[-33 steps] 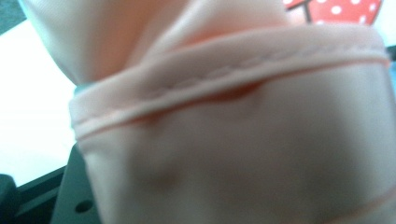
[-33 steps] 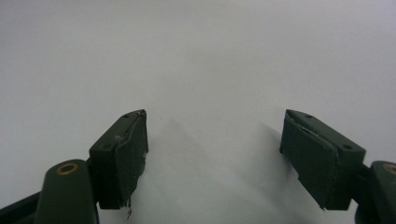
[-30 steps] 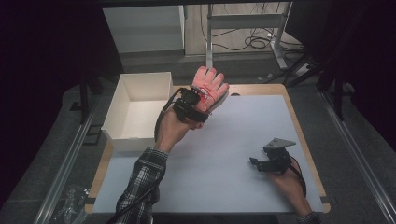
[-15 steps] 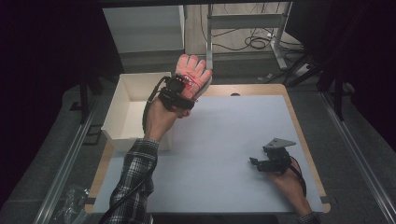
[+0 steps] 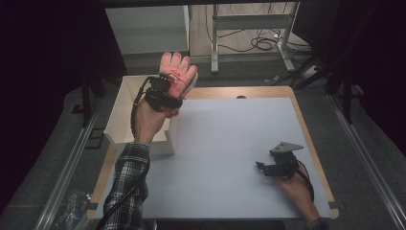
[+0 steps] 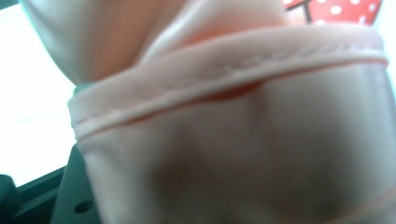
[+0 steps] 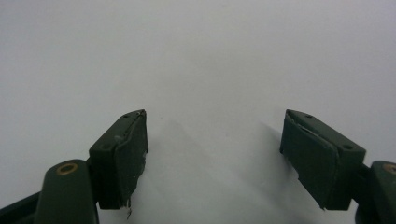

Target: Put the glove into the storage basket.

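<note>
Now your left gripper pinches the pale pink fabric glove, fingers pointing away, above the white open box's far right corner; your right gripper rests spread on the table.

Dim, dark surroundings around the evenly lit pale grey tabletop. Blurred, overexposed close-up of the pink fabric glove. Soft shadows beneath the right claw.

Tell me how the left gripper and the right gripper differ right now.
The left gripper is shut on a pink glove; the right gripper is open with nothing between its jaws. The left gripper is raised over the white box's far corner; the right gripper sits low over the table, near its right edge. Both are black and hand-held.
</note>
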`<state>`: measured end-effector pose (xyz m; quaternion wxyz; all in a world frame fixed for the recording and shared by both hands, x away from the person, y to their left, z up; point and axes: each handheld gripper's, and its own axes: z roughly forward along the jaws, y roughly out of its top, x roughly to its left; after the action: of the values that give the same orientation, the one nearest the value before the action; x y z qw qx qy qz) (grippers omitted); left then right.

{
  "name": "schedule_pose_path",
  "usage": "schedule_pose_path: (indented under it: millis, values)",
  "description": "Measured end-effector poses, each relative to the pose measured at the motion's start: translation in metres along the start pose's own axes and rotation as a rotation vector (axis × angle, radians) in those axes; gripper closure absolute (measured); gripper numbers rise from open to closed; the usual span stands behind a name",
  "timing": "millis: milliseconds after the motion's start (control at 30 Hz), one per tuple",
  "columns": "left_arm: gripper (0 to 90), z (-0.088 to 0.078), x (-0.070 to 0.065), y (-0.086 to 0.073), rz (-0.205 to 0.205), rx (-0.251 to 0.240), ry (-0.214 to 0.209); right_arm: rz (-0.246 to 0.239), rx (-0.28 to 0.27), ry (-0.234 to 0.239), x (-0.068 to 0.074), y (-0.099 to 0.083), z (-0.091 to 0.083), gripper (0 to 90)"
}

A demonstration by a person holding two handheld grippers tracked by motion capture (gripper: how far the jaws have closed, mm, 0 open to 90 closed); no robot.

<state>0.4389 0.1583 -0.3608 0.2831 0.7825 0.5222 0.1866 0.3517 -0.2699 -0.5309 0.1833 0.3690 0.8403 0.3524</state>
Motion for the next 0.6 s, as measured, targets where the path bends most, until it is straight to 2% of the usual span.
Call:
schedule_pose_path:
  millis: [167, 267, 600]
  values:
    - [36.5, -0.003, 0.013, -0.007, -0.028, 0.0, 0.016, 0.001, 0.0, 0.0, 0.0, 0.0, 0.0, 23.5]
    - [36.4, -0.004, 0.023, -0.013, -0.065, -0.006, 0.028, 0.001, 0.0, -0.001, 0.0, 0.0, 0.0, 23.5]
    - [36.1, -0.003, 0.052, -0.032, -0.14, 0.001, 0.07, 0.001, 0.0, 0.001, 0.0, 0.0, 0.0, 23.5]
